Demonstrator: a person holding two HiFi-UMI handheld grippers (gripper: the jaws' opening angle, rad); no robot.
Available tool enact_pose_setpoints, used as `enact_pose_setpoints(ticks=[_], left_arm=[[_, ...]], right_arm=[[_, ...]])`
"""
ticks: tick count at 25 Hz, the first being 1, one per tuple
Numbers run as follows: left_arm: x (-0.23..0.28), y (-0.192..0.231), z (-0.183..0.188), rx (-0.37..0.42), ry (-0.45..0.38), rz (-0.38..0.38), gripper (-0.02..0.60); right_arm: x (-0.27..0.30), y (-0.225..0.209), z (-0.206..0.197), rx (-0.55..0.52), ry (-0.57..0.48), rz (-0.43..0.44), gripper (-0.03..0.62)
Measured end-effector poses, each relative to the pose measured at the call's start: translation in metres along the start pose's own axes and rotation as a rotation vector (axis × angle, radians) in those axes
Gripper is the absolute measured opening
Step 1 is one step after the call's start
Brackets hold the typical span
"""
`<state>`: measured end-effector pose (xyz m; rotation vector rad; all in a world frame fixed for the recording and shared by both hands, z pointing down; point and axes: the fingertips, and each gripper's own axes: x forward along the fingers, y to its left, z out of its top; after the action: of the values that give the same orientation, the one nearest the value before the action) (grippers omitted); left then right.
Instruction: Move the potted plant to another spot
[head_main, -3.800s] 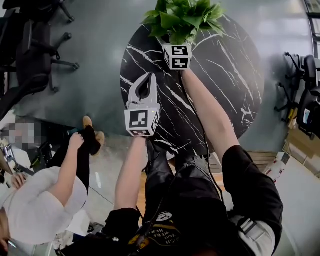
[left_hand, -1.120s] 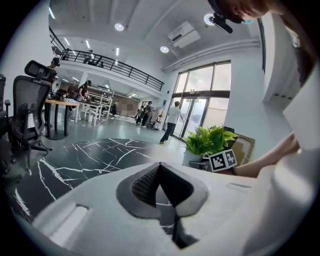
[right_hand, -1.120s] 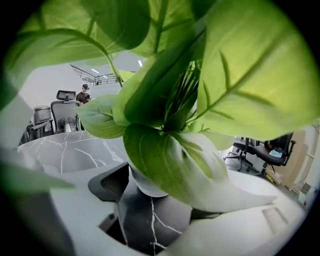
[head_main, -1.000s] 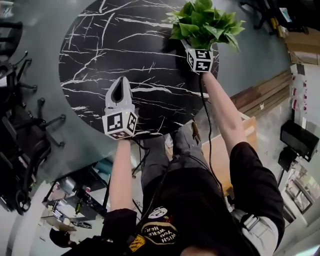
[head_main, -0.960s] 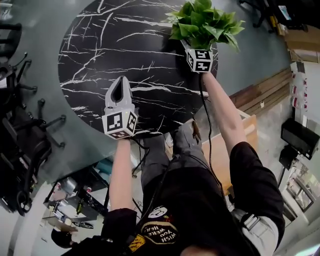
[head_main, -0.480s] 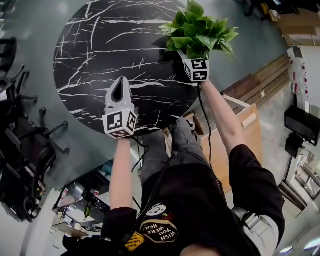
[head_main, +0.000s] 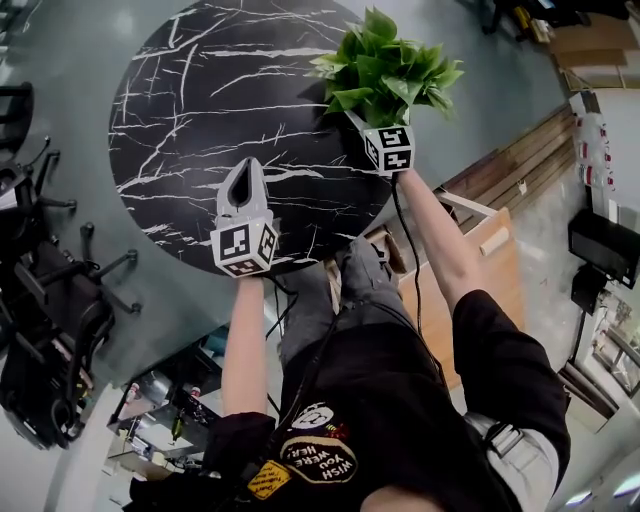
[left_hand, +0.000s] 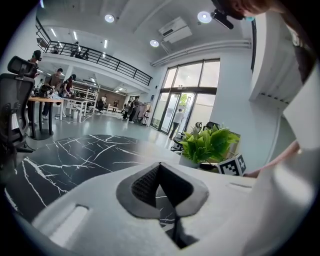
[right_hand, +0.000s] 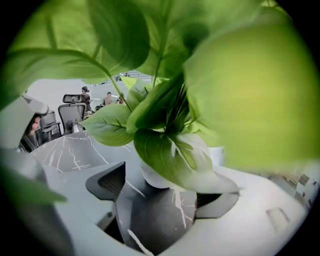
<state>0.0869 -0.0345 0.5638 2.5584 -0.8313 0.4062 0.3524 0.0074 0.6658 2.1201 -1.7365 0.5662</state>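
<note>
The right gripper (right_hand: 165, 195) is opening, its jaws apart on either side of the white pot (right_hand: 150, 177) of the potted plant (head_main: 385, 65). The plant sits on the black marbled counter (head_main: 200, 90), near its right edge in the head view. The left gripper (head_main: 245, 170) hovers over the counter's near side with its jaws together and empty, well apart from the plant.

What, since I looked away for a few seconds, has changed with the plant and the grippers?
The potted plant went from the far rim of the table to its right rim in the head view, carried by the right gripper, whose jaws are now opening around the white pot, letting go. The left gripper stayed shut and empty over the near edge.
</note>
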Motion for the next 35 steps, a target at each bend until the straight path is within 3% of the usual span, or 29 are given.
enact_pose_setpoints(ticks=[4,8,13,16,20,24,29,35], left_arm=[[-0.004,-0.013,0.004,-0.011,0.01,-0.017,0.003],[-0.019,-0.055,0.013,0.004,0.024,-0.08,0.003],[-0.063,-0.138,0.071,0.095,-0.034,-0.186,0.003],[-0.08,-0.174,0.114,0.16,-0.103,-0.204,0.003],[-0.081,-0.195,0.153,0.175,-0.17,-0.223,0.003],[-0.076,-0.211,0.171,0.226,-0.194,-0.243,0.003],[-0.077,-0.218,0.17,0.286,-0.185,-0.246,0.003],[-0.083,-0.216,0.166,0.284,-0.177,-0.236,0.003]], right_arm=[[-0.039,0.006,-0.02,0.093,0.05,-0.035,0.415],[-0.114,0.03,-0.017,0.175,0.063,-0.065,0.313],[-0.228,0.074,0.092,0.133,-0.11,-0.064,0.093],[-0.267,0.082,0.151,0.137,-0.183,-0.086,0.023],[-0.281,0.086,0.197,0.09,-0.277,-0.078,0.005],[-0.284,0.079,0.21,0.085,-0.291,-0.085,0.003],[-0.291,0.067,0.209,0.108,-0.281,-0.118,0.002],[-0.299,0.069,0.208,0.115,-0.285,-0.112,0.002]])
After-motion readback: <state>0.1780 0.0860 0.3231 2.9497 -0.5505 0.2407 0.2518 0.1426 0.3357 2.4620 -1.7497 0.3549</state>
